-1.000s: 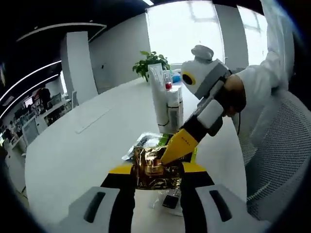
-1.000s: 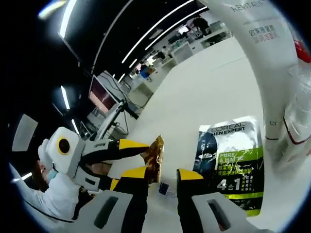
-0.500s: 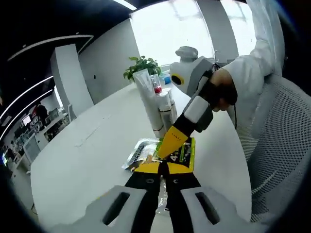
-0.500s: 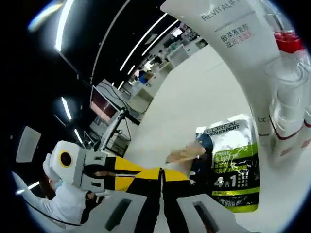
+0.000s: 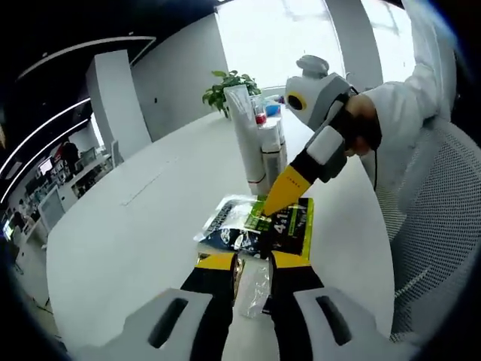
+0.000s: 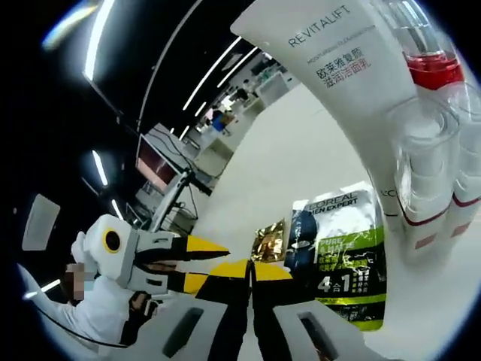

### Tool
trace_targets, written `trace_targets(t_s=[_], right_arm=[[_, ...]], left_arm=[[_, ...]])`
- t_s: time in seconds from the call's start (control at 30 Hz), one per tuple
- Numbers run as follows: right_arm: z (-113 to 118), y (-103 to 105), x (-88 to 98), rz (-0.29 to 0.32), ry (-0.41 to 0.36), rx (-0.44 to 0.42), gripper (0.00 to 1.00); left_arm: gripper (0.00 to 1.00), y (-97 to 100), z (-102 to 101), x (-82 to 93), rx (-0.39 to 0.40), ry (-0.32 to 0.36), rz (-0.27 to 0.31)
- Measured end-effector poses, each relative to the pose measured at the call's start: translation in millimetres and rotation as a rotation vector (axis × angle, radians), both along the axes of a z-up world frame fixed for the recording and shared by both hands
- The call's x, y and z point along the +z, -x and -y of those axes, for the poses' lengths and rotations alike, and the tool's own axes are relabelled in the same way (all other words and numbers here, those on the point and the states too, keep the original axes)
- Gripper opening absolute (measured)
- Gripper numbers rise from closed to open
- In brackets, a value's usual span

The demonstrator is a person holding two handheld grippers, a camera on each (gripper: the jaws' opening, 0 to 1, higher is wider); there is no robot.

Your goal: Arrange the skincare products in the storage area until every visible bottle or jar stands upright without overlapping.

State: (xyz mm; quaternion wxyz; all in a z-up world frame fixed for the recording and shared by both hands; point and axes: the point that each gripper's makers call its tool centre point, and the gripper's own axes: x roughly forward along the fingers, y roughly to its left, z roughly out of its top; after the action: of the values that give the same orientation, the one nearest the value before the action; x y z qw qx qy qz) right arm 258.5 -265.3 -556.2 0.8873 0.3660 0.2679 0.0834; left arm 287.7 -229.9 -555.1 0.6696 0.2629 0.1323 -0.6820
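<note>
Right gripper jaws pressed together, gold sachet just ahead, green sachet right, white tube beyond.

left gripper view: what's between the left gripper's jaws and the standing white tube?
The flat green-and-black L'Oreal sachet pack and a clear plastic wrapper lie between the left gripper and the tall white tube. The right gripper tips over them.

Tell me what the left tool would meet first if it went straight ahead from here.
Probably the flat green and black L'Oreal sachet lying on the white table, just past the left tool. The right tool hangs over it; depth is unclear.
</note>
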Motion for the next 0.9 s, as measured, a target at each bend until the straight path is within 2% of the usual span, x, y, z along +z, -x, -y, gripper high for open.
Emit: trace_targets(t_s=[0.13, 0.23, 0.53, 0.9], right_arm=[[0, -1, 1.7, 0.004, 0.009, 0.01, 0.0], [-1, -1, 3.8, 0.007, 0.025, 0.018, 0.0], [-1, -2, 6.2, 0.012, 0.043, 0.024, 0.0], [-5, -3, 4.8, -0.001, 0.074, 0.045, 0.0]], left_arm=[[0.28, -15.0, -4, -12.9, 0.021, -0.047, -0.003], [0.33, -21.1, -4, -15.9, 0.038, -0.075, -0.014], [0.4, -40.1, 1, -33.7, 0.03, -0.164, -0.031], [0.48, -38.6, 8, -43.8, -0.016, -0.248, -0.05]])
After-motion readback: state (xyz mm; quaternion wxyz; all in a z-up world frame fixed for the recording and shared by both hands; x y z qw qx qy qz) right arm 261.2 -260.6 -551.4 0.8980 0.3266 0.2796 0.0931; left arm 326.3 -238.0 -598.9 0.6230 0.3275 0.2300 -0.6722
